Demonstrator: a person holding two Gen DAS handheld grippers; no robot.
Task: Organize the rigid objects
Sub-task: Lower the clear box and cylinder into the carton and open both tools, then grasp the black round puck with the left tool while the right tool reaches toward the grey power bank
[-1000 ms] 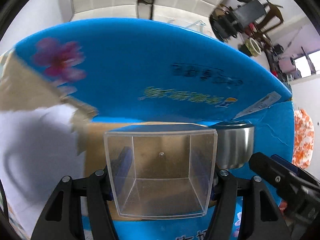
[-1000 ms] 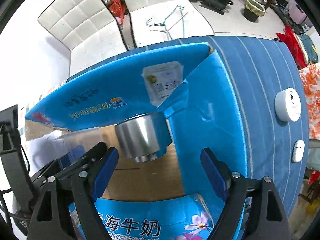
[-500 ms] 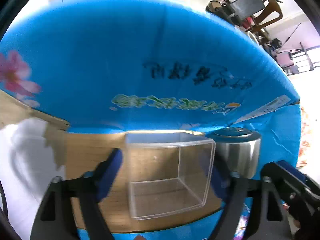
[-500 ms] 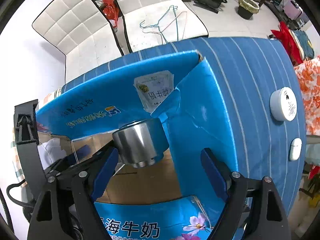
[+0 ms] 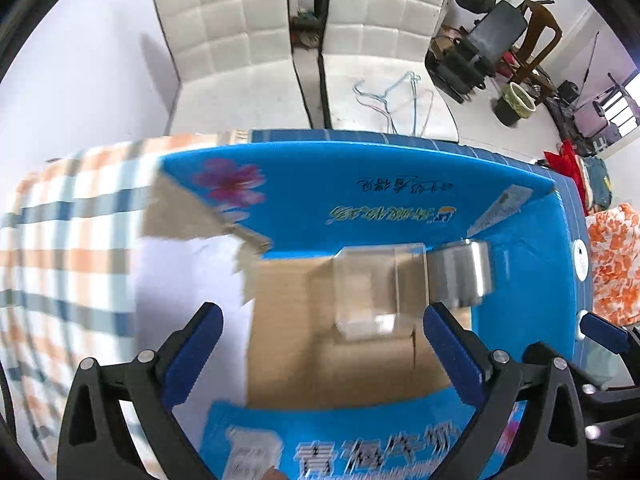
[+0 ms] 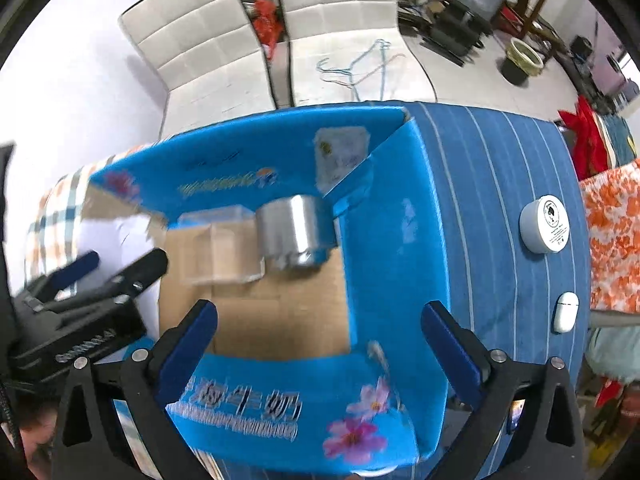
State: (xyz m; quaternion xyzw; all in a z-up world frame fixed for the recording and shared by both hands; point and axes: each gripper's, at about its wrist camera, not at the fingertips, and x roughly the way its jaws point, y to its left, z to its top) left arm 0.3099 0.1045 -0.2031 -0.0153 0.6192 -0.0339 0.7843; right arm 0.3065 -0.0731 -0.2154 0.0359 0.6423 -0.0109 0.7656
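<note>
An open blue cardboard box [image 5: 400,184] with a brown floor holds a clear plastic cube box [image 5: 380,288] and a shiny metal cup [image 5: 460,276], side by side at its far wall. Both show in the right wrist view too, the clear box [image 6: 222,246] left of the cup [image 6: 296,232]. My left gripper [image 5: 320,344] is open and empty above the box's near side. My right gripper [image 6: 320,340] is open and empty over the blue box [image 6: 400,240]. The left gripper also shows in the right wrist view [image 6: 112,276].
A round white tin [image 6: 546,224] and a white earbud case [image 6: 566,312] lie on the blue striped cloth [image 6: 500,184] right of the box. A plaid cloth [image 5: 68,240] lies to the left. White chairs [image 5: 248,40] stand behind the table.
My left gripper let go of the clear box, opened wide and pulled back and up. The clear box now rests on the box floor beside the cup. The right gripper rose slightly.
</note>
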